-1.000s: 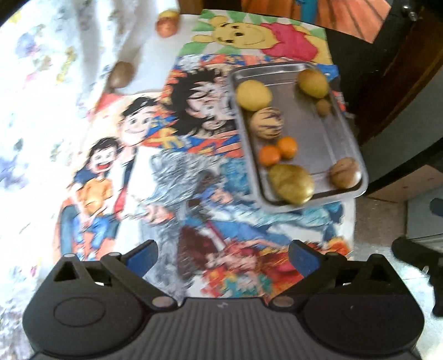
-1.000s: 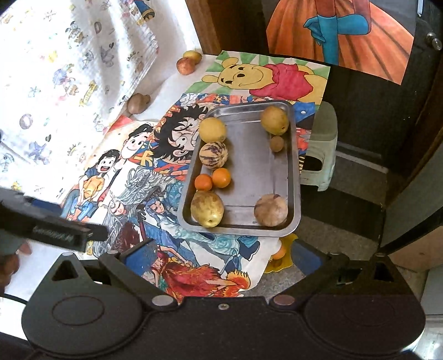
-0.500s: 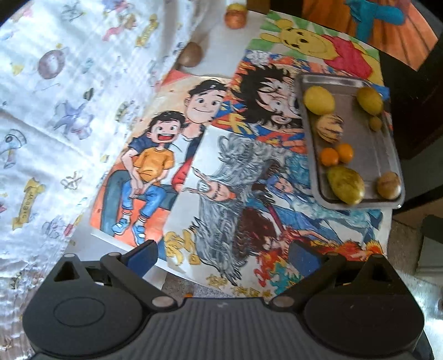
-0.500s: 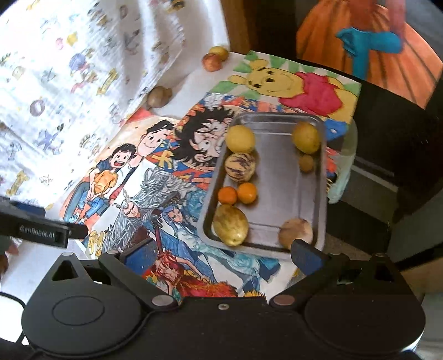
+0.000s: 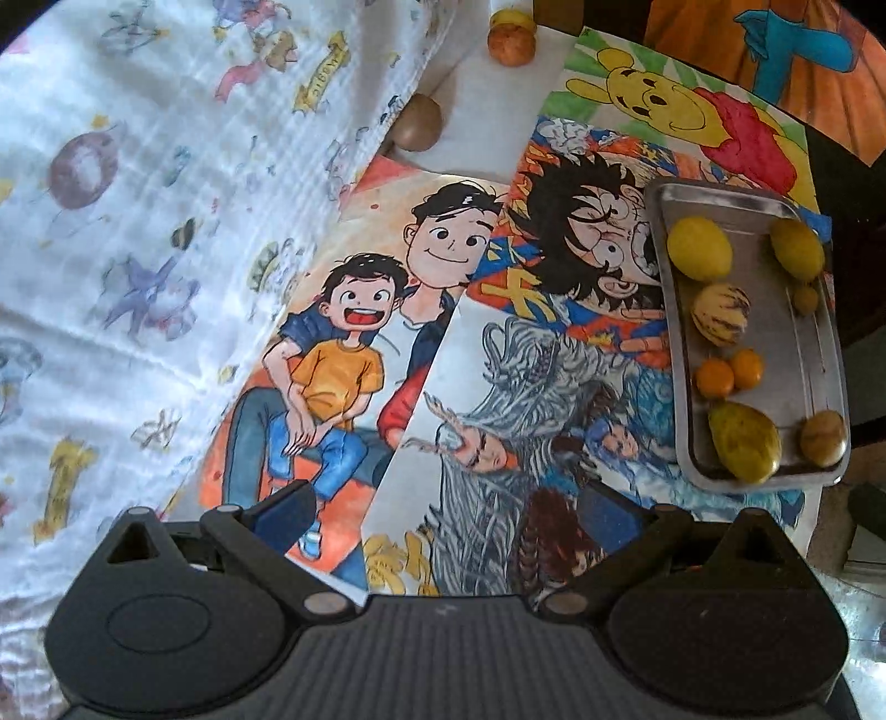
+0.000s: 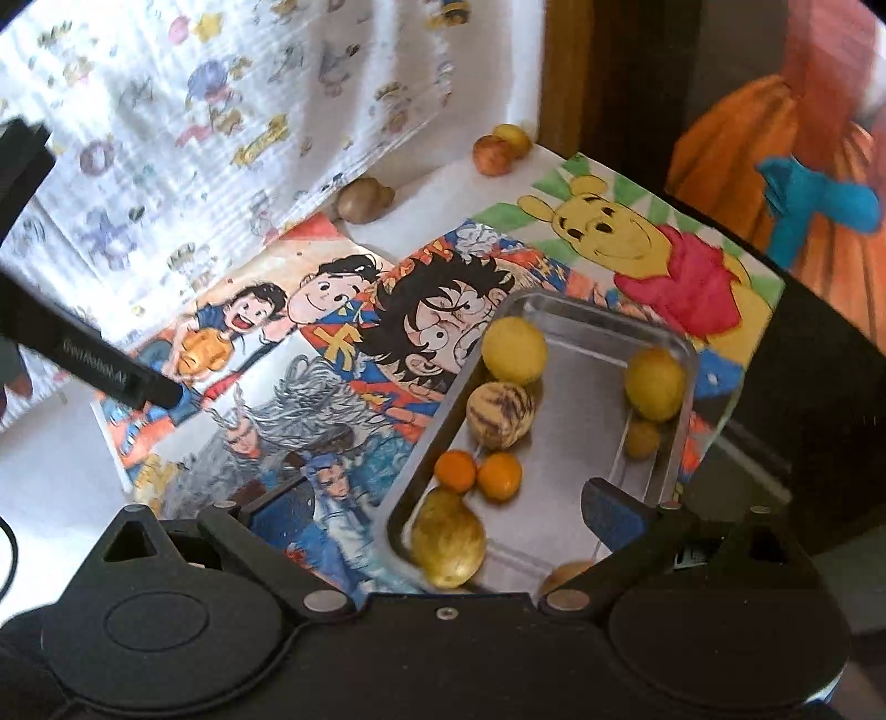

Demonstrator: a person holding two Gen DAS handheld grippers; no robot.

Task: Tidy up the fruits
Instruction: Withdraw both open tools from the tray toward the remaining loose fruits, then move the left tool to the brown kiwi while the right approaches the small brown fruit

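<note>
A tabletop (image 5: 487, 111) covered in cartoon posters is seen. In the left wrist view, the left gripper (image 5: 451, 512) is held wide open and empty; a brown fruit (image 5: 418, 122) lies far ahead of it. In the right wrist view, the right gripper (image 6: 443, 509), spread and empty, hangs over the tray (image 6: 565, 354) of fruits. Reaching for the stray fruit is judged next.

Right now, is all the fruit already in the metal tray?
No, a brown fruit and an orange-red fruit sit on the table outside the metal tray, near the cloth.
</note>
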